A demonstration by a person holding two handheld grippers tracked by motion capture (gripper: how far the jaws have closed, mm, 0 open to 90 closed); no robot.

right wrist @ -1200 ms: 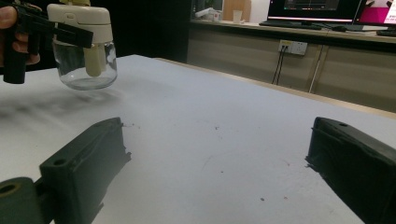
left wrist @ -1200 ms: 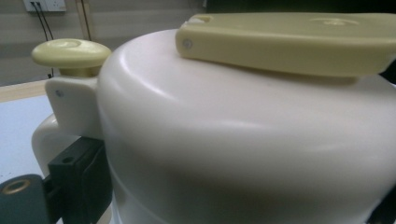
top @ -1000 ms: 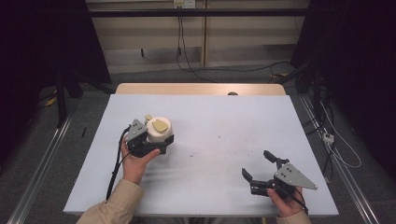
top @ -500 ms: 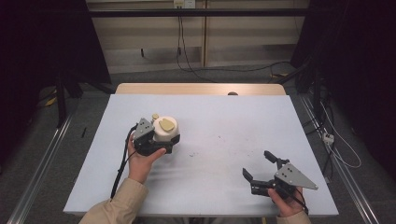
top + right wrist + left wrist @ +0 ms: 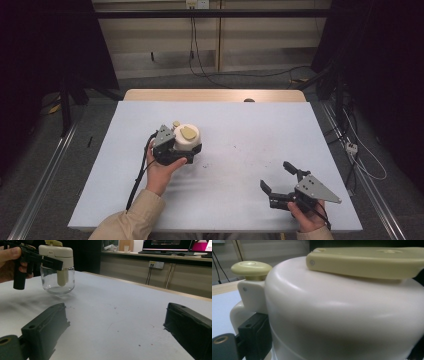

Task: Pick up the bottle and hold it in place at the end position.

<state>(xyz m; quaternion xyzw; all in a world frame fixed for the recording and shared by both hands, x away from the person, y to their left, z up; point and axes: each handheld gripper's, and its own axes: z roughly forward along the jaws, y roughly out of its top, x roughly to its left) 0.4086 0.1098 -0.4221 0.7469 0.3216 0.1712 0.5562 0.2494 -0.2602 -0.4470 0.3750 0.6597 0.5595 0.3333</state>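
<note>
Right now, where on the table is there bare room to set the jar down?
The widest bare stretch lies between the jar in the left gripper and the right gripper. The far right of the table is bare too. It is crowded only around each hand.

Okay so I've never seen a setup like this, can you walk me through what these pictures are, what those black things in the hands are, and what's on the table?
A person sits at a white table and holds a hand-operated tool in each hand, each with two black jaws and its own small camera.

The high view looks down from above the person. The other two pictures come from the tools' cameras, looking along their jaws.

The left gripper is clamped around the white lid of a glass jar. The lid has a yellowish flap and knob on top, which the left gripper view shows very close. In the right gripper view, the jar's base looks at or just above the table.

The right gripper is near the table's front edge, with its jaws wide apart and holding nothing.
</note>
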